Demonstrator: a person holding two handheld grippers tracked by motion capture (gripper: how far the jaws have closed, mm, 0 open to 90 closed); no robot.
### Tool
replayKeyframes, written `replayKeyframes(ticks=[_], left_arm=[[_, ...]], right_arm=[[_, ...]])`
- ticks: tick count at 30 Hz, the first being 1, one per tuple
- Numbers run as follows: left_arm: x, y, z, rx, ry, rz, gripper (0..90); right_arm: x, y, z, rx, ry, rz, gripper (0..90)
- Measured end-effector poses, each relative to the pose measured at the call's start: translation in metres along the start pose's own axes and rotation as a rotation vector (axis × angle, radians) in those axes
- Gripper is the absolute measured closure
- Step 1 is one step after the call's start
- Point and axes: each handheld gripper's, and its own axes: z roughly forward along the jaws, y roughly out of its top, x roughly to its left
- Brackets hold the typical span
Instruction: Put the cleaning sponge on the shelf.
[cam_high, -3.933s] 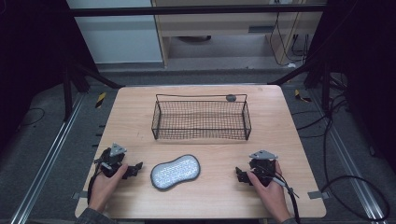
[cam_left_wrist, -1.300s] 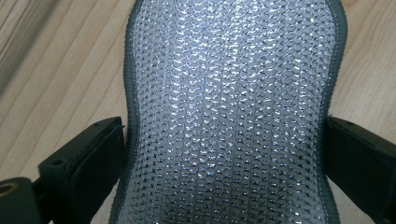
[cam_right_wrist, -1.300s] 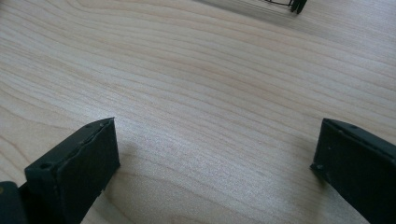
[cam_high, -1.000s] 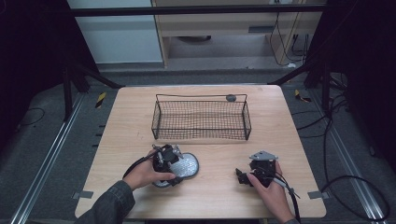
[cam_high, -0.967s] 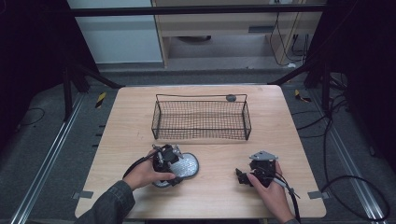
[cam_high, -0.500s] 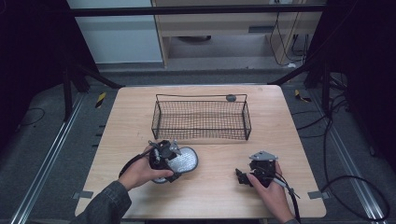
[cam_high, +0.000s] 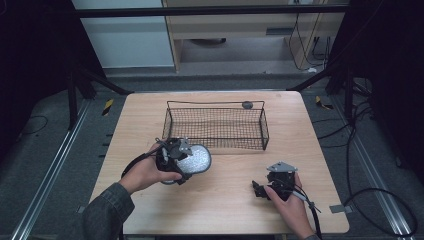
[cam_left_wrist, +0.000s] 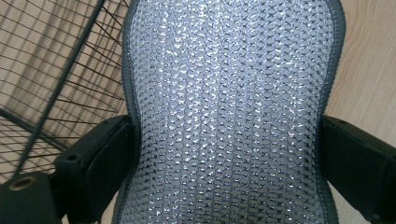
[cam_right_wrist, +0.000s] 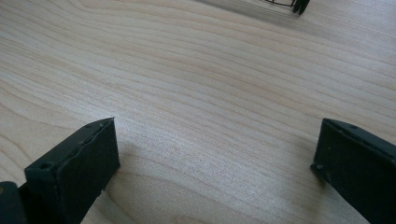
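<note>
A silvery mesh scrubbing pad (cam_high: 198, 159) with a grey rim is held just in front of the wire basket (cam_high: 215, 131). My left gripper (cam_high: 181, 161) is shut on it at its near end. In the left gripper view the pad (cam_left_wrist: 229, 84) runs up between the two black jaws, and its edges press against both of them; my left gripper (cam_left_wrist: 224, 133) holds it over the basket's edge (cam_left_wrist: 51, 79). My right gripper (cam_high: 257, 189) rests on the table at the front right. It is open (cam_right_wrist: 215, 135), with only bare wood between its jaws.
The black wire basket stands in the middle of the wooden table (cam_high: 300, 130). A small dark round object (cam_high: 247, 105) sits by its far rim. A basket corner (cam_right_wrist: 299, 4) shows at the top of the right gripper view.
The left gripper came in from the table's left front and shut on the pad. Over the last second it has carried the pad a little toward the basket. The right gripper has stayed put.
</note>
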Motion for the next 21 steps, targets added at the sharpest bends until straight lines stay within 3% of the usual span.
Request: replayKeyframes(ticks=[3, 14, 21], left_arm=[[0.004, 0.007, -0.007, -0.007, 0.0, 0.007, 6.4], [0.02, 0.032, -0.027, 0.003, 0.081, 0.067, 7.9], [0.023, 0.043, -0.035, -0.012, 0.094, 0.087, 8.4]], right_arm=[[0.0, 0.0, 0.0, 0.0, 0.0, 0.0, 0.4], [0.0, 0.0, 0.0, 0.001, 0.0, 0.0, 0.4], [0.0, 0.0, 0.0, 0.002, 0.0, -0.002, 0.3]])
